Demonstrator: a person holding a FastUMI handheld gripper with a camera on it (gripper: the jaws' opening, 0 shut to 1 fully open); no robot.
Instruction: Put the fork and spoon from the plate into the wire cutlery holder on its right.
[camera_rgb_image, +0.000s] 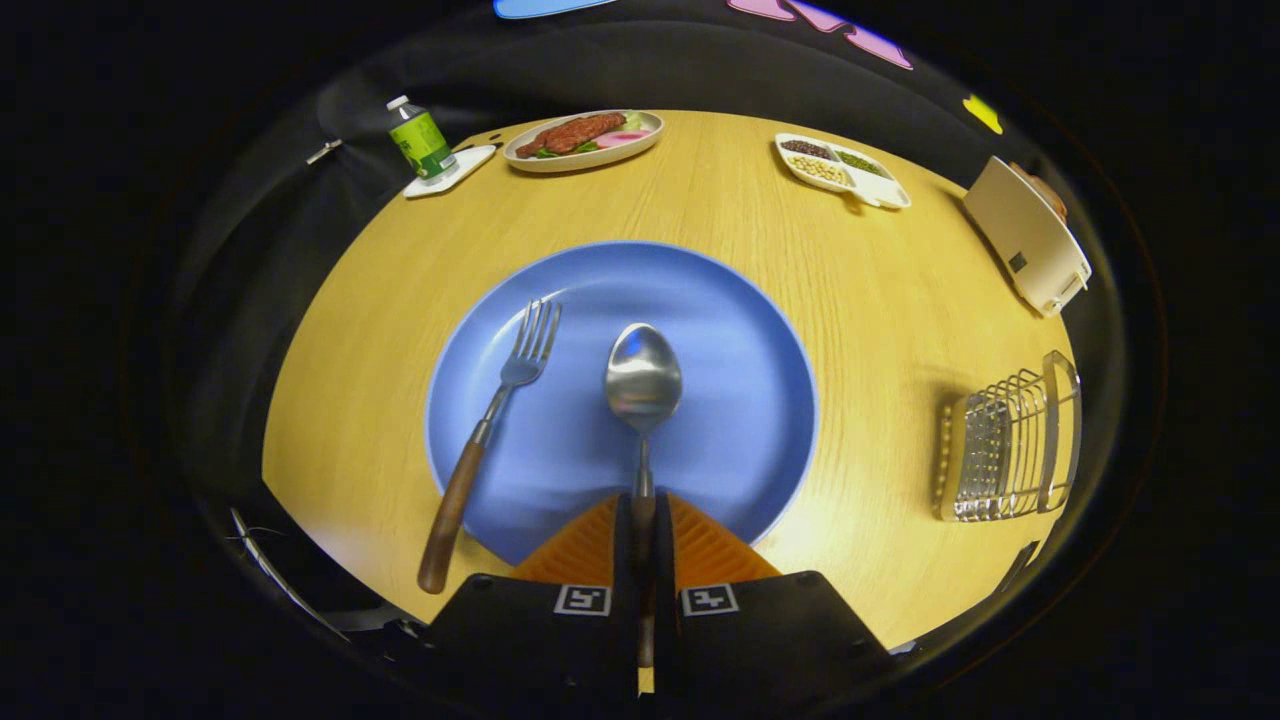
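Seen from a camera riding on the tongs, a round wooden bench (330, 350) holds a meal setting, described here from left to right. At the far left edge stands a small bottle (420, 140) on a white coaster, and just right of it a shallow dish of food (584, 140). Nearer, a large blue plate (720, 340) fills the middle of the bench. On the plate's left side lies the fork (490, 420), tines pointing away and slightly right, its wooden handle running back over the near rim onto the bench. To its right, the spoon (643, 385) lies straight along the line of the tongs, bowl far, handle near. The tongs (643, 525) are pressed together on that handle, pinching it between both fingers. Farther right, at the bench's far side, sits a divided white dish of beans (840, 168), then a pale boxy appliance (1025, 235) at the edge. Nearer on the right, well apart from the plate, stands the wire cutlery holder (1010, 445). The coming move likely turns on this: the holder lies to the right of the tongs, across bare bench, so the gripped spoon would need lifting, carrying right and tipping upright to enter.
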